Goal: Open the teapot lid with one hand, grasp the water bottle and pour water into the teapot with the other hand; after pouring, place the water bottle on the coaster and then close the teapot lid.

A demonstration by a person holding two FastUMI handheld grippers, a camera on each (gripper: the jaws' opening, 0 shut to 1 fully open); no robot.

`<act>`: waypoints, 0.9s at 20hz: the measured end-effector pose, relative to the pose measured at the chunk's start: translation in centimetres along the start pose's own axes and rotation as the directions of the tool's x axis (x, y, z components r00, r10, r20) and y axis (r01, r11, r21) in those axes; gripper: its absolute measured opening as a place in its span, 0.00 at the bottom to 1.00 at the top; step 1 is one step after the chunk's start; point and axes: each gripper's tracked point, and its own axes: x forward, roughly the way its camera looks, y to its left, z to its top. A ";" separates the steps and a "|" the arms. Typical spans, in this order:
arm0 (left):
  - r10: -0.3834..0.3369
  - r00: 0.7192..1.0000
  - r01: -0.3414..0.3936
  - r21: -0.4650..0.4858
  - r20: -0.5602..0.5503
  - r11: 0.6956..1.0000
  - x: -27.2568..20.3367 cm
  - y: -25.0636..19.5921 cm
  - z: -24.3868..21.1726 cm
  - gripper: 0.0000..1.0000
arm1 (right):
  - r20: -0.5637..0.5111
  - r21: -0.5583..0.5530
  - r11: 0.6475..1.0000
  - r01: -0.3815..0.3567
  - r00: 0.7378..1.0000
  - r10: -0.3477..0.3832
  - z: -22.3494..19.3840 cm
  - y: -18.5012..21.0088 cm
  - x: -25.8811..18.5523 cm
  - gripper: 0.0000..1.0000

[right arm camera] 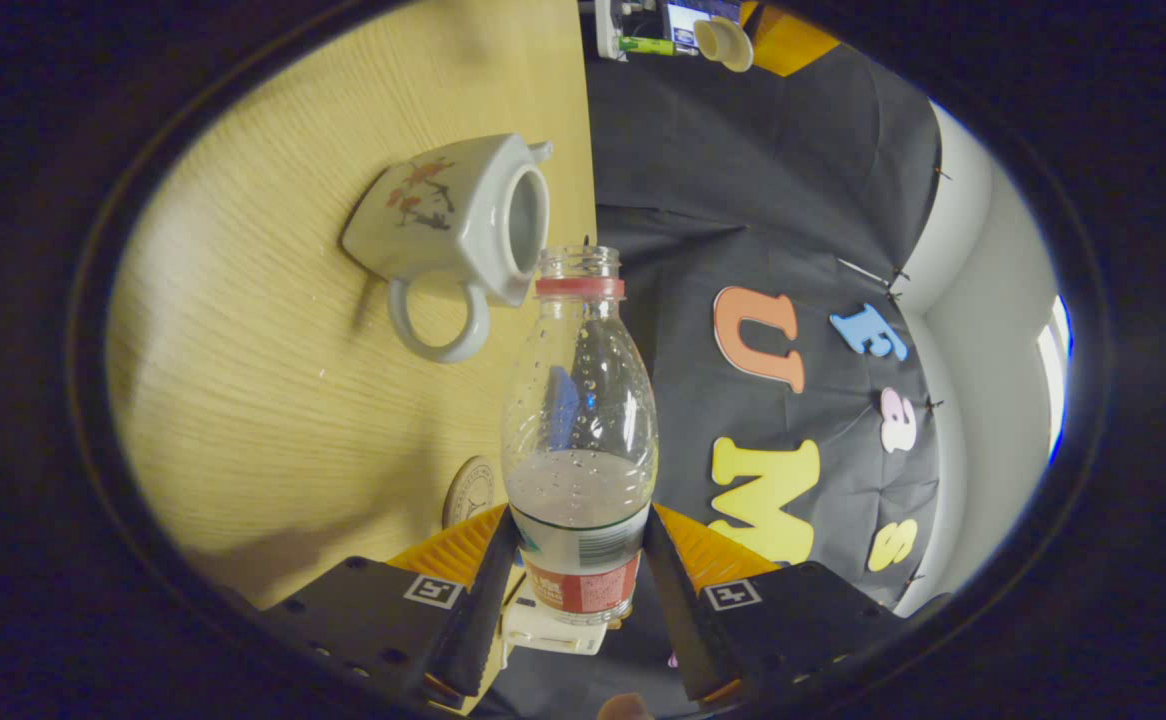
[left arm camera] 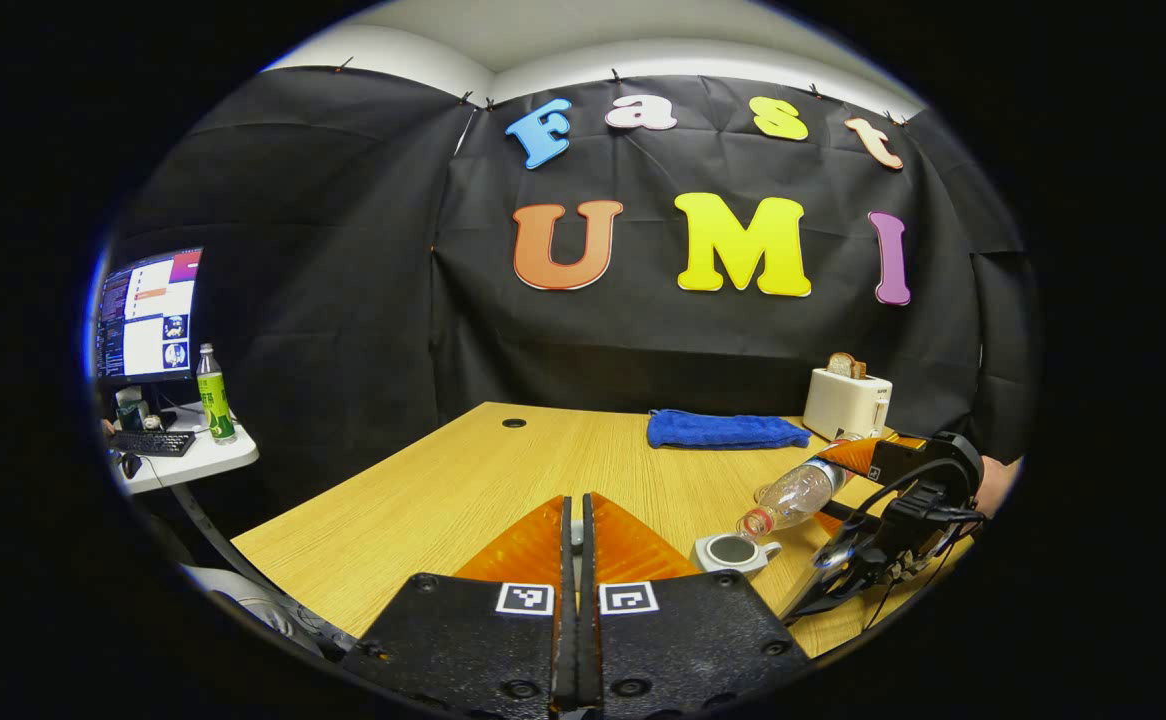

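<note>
The teapot (right arm camera: pixel 463 225) stands on the wooden table (left arm camera: pixel 463 480) with its mouth uncovered, so the lid is off, and the right gripper (right arm camera: pixel 576 560) pinches the uncapped water bottle (right arm camera: pixel 580 420) by its lower body, tipped with its neck just beside the opening. Pouring looks to be in hand, with some water left in the bottle. The left gripper (left arm camera: pixel 574 520) hangs near the teapot with fingers pressed together; whether they pinch the lid I cannot tell. Setting the bottle on the coaster (right arm camera: pixel 470 490) and closing the lid remain.
</note>
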 end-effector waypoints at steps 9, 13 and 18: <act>-0.002 1.000 0.002 -0.008 0.005 1.000 -0.3 0.2 0.3 0.02 | 0.023 -0.148 0.985 0.085 0.996 -0.083 0.7 -0.3 -0.4 0.72; -0.005 1.000 0.005 -0.010 0.010 1.000 -0.3 0.1 0.5 0.02 | 0.042 -0.191 0.975 0.115 0.993 -0.109 0.8 -1.0 -0.2 0.72; -0.011 1.000 0.011 -0.002 0.012 1.000 -0.5 0.1 0.6 0.02 | 0.072 -0.255 0.955 0.149 0.988 -0.135 1.0 -1.1 -0.8 0.72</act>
